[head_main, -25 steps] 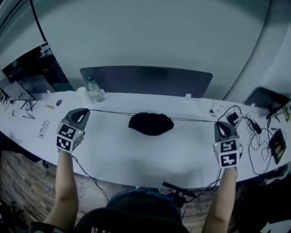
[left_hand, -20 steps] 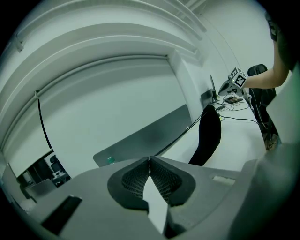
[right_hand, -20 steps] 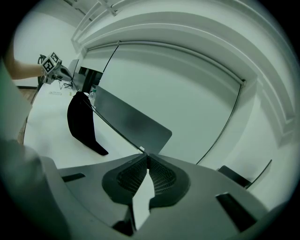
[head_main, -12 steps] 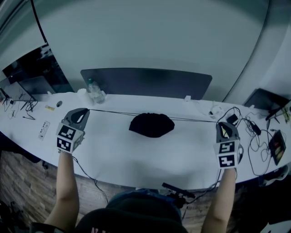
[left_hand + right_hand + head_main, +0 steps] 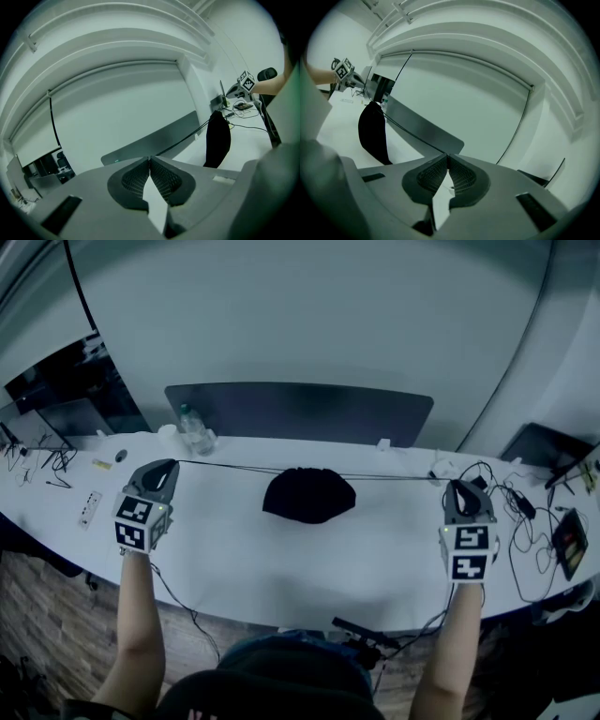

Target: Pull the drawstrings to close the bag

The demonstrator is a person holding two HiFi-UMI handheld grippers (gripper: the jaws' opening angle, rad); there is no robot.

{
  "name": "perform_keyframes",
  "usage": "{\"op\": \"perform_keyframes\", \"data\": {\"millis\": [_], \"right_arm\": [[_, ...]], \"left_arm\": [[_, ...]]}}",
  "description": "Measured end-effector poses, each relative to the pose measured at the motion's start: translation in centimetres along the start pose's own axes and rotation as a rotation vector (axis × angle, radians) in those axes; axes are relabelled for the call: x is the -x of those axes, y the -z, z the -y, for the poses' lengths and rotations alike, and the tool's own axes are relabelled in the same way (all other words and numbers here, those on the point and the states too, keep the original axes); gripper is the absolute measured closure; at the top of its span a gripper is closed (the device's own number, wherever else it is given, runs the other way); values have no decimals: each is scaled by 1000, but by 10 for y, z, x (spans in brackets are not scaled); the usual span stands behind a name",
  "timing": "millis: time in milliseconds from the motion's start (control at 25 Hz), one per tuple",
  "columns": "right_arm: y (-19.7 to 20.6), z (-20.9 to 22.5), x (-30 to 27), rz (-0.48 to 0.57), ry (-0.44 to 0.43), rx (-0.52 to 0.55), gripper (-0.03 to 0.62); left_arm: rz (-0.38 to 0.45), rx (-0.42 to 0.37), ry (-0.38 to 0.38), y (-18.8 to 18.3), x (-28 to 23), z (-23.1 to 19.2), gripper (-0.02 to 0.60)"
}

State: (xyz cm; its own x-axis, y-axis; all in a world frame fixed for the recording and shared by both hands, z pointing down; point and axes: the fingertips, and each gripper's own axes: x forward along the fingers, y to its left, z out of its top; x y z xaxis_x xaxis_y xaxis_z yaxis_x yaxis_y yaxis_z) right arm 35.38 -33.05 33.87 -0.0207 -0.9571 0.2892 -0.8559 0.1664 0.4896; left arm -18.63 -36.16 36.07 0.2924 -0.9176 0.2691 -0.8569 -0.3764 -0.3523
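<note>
So the person is holding both cords out wide here. The left claw (image 5: pixel 173 465) is pinching the left drawstring (image 5: pixel 230 468) with its pads pressed together right at the tips, and the right claw (image 5: pixel 457 485) is doing the same on the right drawstring (image 5: pixel 398 476). The black bag (image 5: pixel 309 495) is sitting on the white surface (image 5: pixel 281 559) roughly midway between them, toward the back edge, bunched into a soft rounded lump. Both cords are running nearly straight and looking taut, so I'm guessing the cinching is mostly there, but no view is showing the mouth, so I can't say it's fully shut. To finish this well, the claws should be pulling evenly and straight apart so the bag isn't getting dragged to one side. The cords are thin and slick-looking and are only caught at the tips of the cross-hatched pads, so a jerk could be slipping them out. The fabric is looking matte, floppy and wrinkly, and the surface smooth and a bit glossy. A clear water bottle (image 5: pixel 195 430) and a tangle of cables (image 5: pixel 525 521) are sitting off to the sides, well apart from the bag.
</note>
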Motion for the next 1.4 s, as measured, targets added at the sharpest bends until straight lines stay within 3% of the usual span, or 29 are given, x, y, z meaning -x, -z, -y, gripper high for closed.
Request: {"op": "perform_keyframes", "data": {"millis": [280, 400, 680, 880, 1400], "right_arm": [[-56, 33, 9, 159, 122, -153, 586], [-74, 42, 13, 226, 128, -232, 586], [-91, 32, 24, 300, 88, -300, 586], [-95, 14, 28, 327, 49, -329, 586], [-121, -48, 33, 398, -84, -377, 585]], "left_arm": [[118, 93, -157, -53, 2, -30, 569], [158, 118, -187, -73, 3, -36, 569], [260, 239, -193, -95, 10, -29, 569], [295, 285, -148, -102, 10, -5, 569], [343, 335, -37, -126, 4, 64, 569]]}}
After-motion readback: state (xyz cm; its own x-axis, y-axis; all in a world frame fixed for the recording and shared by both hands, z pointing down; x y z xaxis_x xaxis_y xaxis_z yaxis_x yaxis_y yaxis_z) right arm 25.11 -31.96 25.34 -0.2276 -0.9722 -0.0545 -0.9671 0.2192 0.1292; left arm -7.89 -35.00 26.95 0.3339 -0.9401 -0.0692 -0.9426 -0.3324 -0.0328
